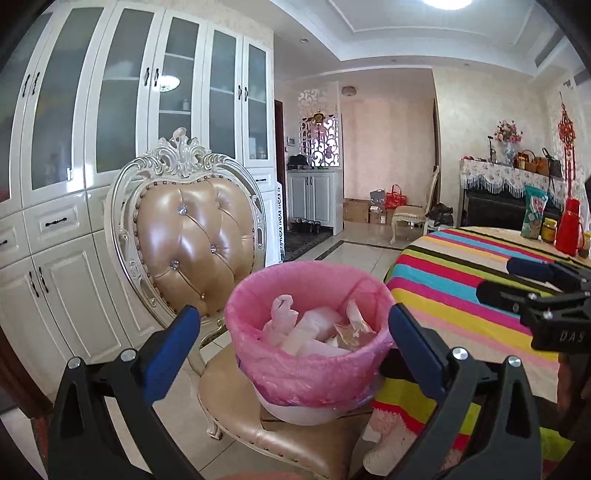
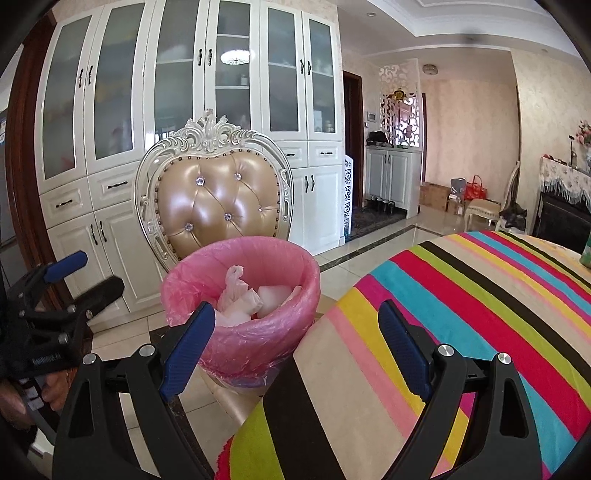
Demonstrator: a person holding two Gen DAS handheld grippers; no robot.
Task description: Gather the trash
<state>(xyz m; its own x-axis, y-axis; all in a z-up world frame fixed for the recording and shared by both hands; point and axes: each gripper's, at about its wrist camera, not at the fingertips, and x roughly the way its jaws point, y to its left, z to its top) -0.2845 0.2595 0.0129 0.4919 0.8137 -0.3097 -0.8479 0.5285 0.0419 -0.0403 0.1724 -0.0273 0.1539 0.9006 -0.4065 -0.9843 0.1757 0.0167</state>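
**Bright, even room light; strong fisheye bend**

I see a well-lit room in both wrist views. A ceiling lamp (image 1: 447,3) blows out white at the top of the left view, and its reflection glares on the glass cabinet doors (image 2: 235,57). The chair back (image 1: 195,236) shows soft sheen. Shadows are faint. Straight lines bow hard near the edges, corners go black, and focus is sharp throughout.

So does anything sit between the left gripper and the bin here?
Nothing visible does. The left gripper is open and faces the pink-lined bin on the chair seat, with open air between its fingertips and the rim. The table edge lies off to the right.
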